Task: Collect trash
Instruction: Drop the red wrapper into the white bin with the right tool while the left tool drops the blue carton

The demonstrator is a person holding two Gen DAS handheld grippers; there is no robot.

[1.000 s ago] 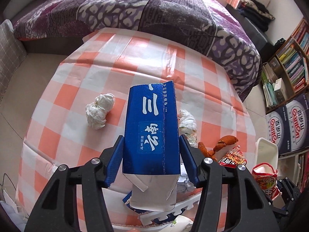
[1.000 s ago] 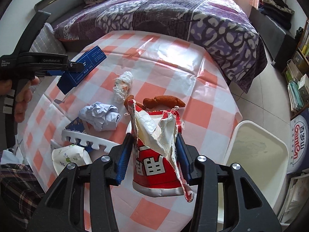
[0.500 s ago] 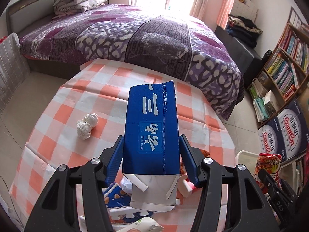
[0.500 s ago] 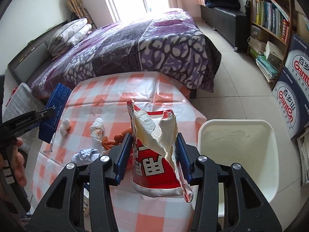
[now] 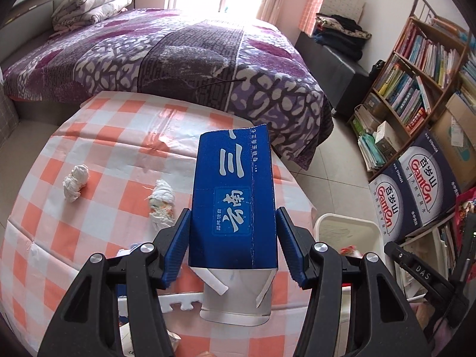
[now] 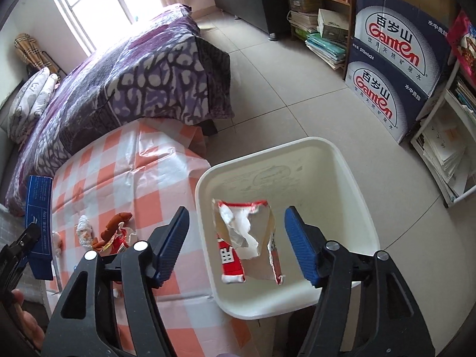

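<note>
My left gripper [image 5: 233, 245] is shut on a blue carton [image 5: 235, 199], held upright above the checkered table [image 5: 98, 136]; the carton also shows in the right wrist view [image 6: 38, 220]. My right gripper [image 6: 238, 242] is open above the white trash bin [image 6: 351, 196]. A torn red snack bag [image 6: 247, 244] is loose between the jaws, inside the bin's opening. The bin also shows in the left wrist view [image 5: 348, 229]. Two crumpled white tissues [image 5: 76, 183] [image 5: 162, 200] lie on the table.
More wrappers and orange scraps [image 6: 114, 232] lie on the table near the bin. A purple bed [image 5: 178, 50] stands behind the table. Ganten boxes [image 6: 395, 68] and a bookshelf [image 5: 422, 68] stand to the right on the tiled floor.
My right gripper moved right over the bin, opened and let go of the red snack bag. My left gripper rose and swung right with the carton.
</note>
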